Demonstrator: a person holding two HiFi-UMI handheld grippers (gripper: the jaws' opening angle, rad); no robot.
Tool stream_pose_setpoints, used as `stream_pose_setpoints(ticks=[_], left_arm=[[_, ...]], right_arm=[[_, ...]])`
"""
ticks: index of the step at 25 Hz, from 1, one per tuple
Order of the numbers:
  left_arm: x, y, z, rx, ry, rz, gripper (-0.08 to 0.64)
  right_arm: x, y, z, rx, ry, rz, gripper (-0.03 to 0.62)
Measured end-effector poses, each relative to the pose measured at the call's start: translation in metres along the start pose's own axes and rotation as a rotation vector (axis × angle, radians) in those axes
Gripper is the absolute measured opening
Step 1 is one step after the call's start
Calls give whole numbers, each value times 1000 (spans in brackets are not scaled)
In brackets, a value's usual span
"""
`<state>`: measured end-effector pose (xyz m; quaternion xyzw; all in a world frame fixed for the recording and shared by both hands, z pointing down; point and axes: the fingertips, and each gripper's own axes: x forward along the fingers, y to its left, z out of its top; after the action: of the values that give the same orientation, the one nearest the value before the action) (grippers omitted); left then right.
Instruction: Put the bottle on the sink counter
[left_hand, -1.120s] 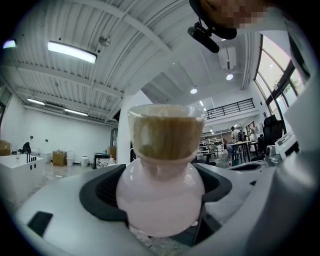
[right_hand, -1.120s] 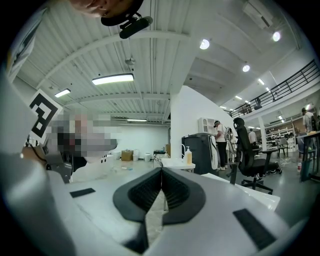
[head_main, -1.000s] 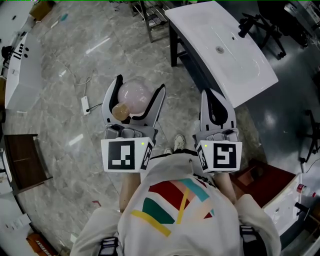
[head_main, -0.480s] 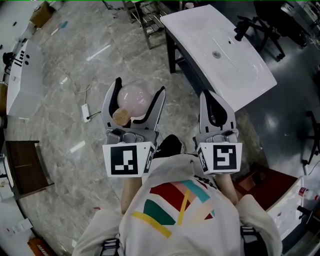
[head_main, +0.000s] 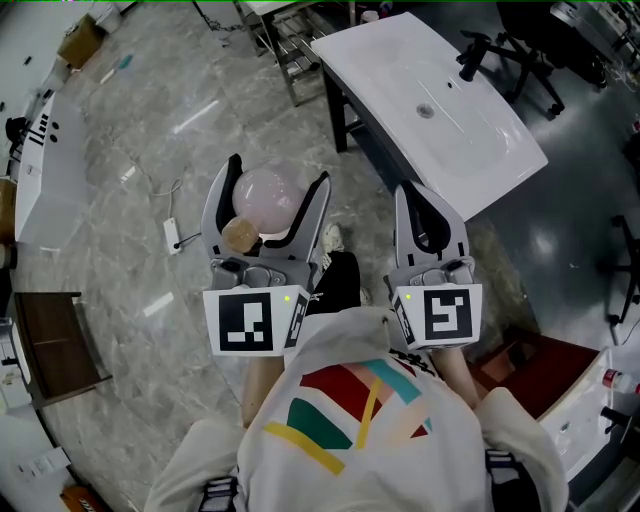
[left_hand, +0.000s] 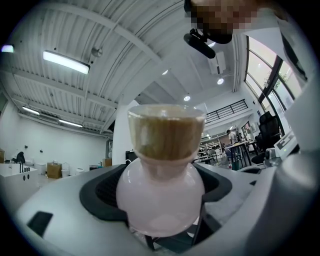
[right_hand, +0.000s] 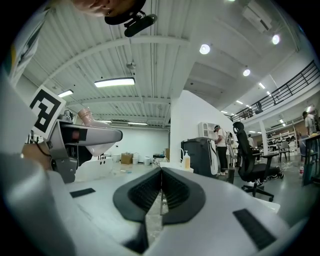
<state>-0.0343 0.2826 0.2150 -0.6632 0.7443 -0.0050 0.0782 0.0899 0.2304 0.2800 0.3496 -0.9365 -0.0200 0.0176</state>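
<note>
A round pale-pink bottle with a cork stopper lies between the jaws of my left gripper, which is shut on its belly. In the left gripper view the bottle fills the jaws, its cork pointing up. My right gripper is held level beside it, shut and empty; its pads meet with nothing between them. The white sink counter with a black faucet stands ahead and to the right, beyond both grippers, over the grey marble floor.
A long white counter runs along the left, with a brown cabinet below it. A power strip and its cable lie on the floor. Black chairs stand behind the sink. A red-brown box sits at lower right.
The sink counter has slid left and a little nearer in the head view as the person walks; a dark trouser leg and shoe now show. Both grippers keep their hold and pose.
</note>
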Motion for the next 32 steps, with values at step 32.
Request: stream_pose_setpoints(ticks=[32], left_arm=[[124, 40, -34, -39, -13, -76, 405]], right_arm=[[99, -54, -21, -5, 32, -97, 12]])
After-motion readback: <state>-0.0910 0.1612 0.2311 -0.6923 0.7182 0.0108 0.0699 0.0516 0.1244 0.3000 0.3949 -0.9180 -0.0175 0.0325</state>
